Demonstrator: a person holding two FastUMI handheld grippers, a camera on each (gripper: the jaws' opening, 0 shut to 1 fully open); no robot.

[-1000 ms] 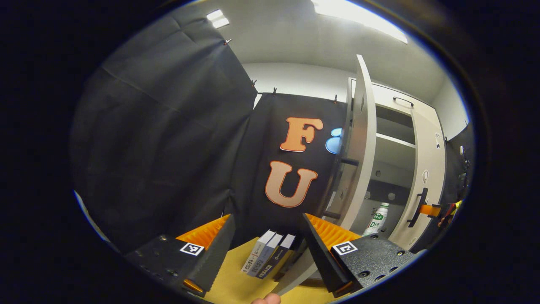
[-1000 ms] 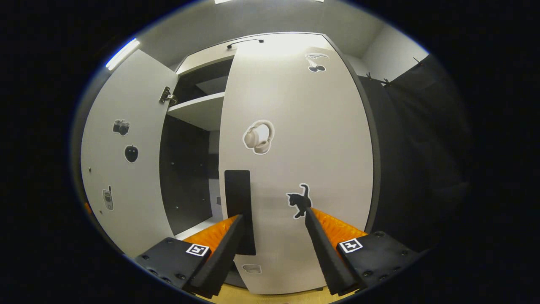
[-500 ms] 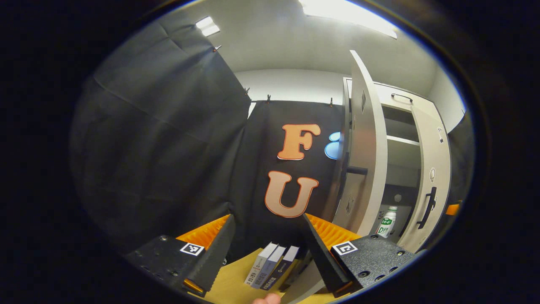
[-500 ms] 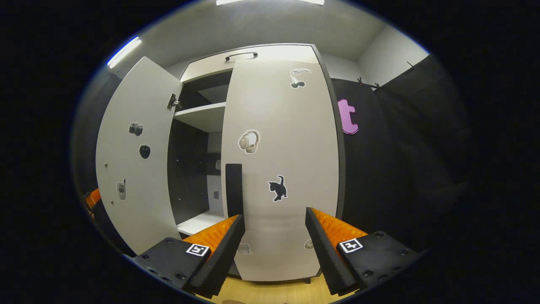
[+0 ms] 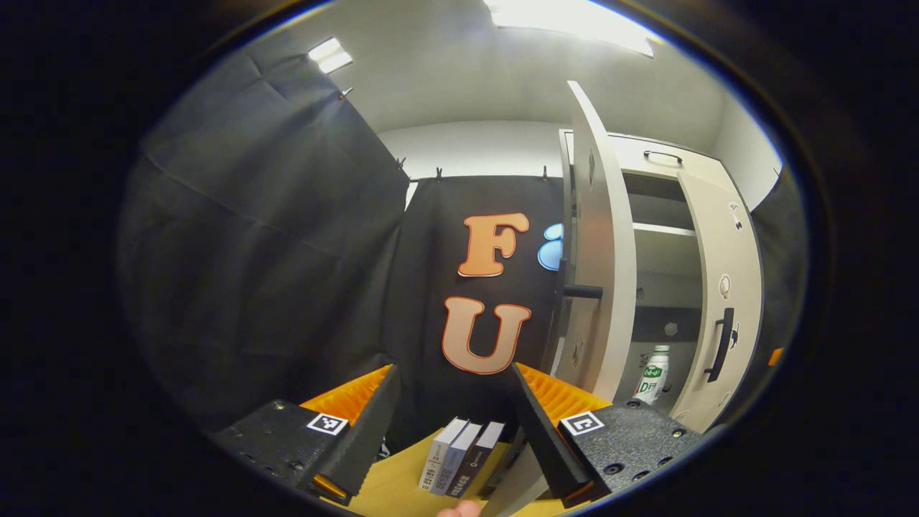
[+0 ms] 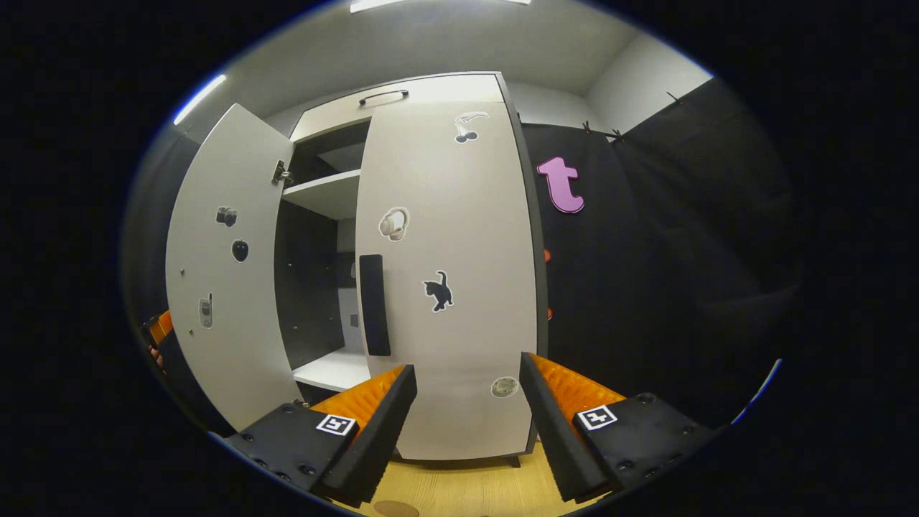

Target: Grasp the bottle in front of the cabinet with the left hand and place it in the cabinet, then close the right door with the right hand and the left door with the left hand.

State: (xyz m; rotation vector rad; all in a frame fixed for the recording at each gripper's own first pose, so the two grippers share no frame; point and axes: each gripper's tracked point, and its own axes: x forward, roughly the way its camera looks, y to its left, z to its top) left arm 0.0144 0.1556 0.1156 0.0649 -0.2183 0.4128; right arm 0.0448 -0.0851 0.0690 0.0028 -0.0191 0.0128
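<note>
Both views lit from above — ceiling panel [image 5: 571,18] blown out to white in left gripper view, smaller panel [image 5: 327,54] bright beside it. Right gripper view: light strip [image 6: 199,98] at upper left, glare washing top of right door [image 6: 449,237]. Cabinet [image 6: 319,237] interior dark, shelf catching light. Black cloth swallows light, folds barely readable. Strong fisheye bending — door edges bow outward, worst near rim. Centre sharp, edges soft with faint blue fringe. No motion blur.
</note>
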